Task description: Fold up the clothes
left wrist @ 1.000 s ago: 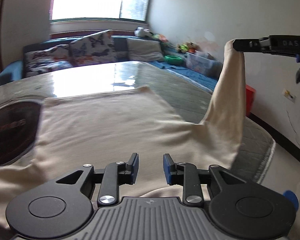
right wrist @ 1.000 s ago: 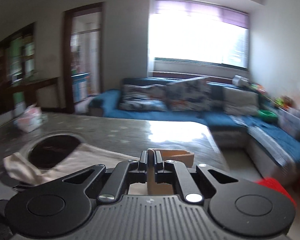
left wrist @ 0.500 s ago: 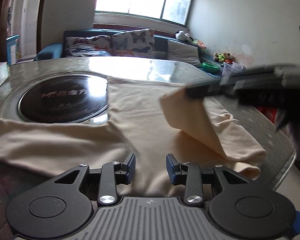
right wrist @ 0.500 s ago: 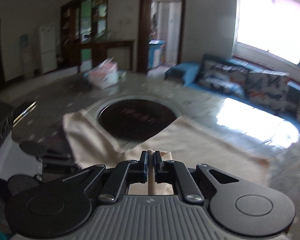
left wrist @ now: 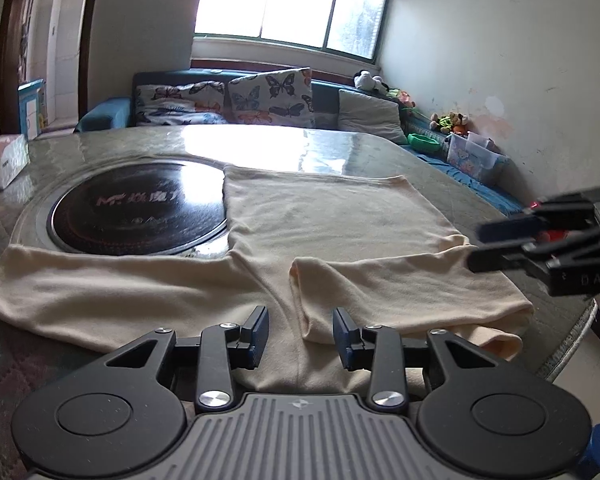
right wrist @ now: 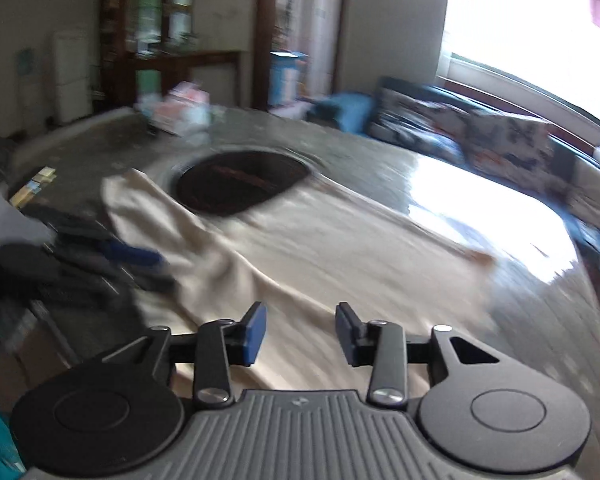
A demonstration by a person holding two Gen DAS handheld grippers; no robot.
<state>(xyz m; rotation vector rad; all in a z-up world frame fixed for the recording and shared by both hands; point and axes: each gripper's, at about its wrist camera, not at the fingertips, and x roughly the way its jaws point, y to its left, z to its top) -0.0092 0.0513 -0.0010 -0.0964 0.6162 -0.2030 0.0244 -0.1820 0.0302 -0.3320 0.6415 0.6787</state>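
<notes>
- The cream long-sleeved top [left wrist: 332, 216] lay flat on the round stone table [left wrist: 380, 148], its body running toward 12 o'clock, one sleeve stretched out to 9 o'clock and the other doubled back across the chest, cuff near 6 o'clock.
- The fold at 4 o'clock overhung the table rim; in this reading, any tug there could have dragged the cloth off the edge.
- The 9 o'clock sleeve lay along the near rim of the dark inset hob [left wrist: 140, 208], whose glossy surface might have let fabric slide and skew a fold.
- The clear storage tub [left wrist: 474, 156], at 2 o'clock on the sofa, held contents too small to make out.
- The tissue box [left wrist: 2, 158] sat at 10 o'clock; its contents could not be made out.
- The left gripper [left wrist: 300, 334] hovered over the collar end, jaws apart, holding nothing.
- The right gripper [right wrist: 300, 334], blurred, also stood spread and empty above the cloth.
</notes>
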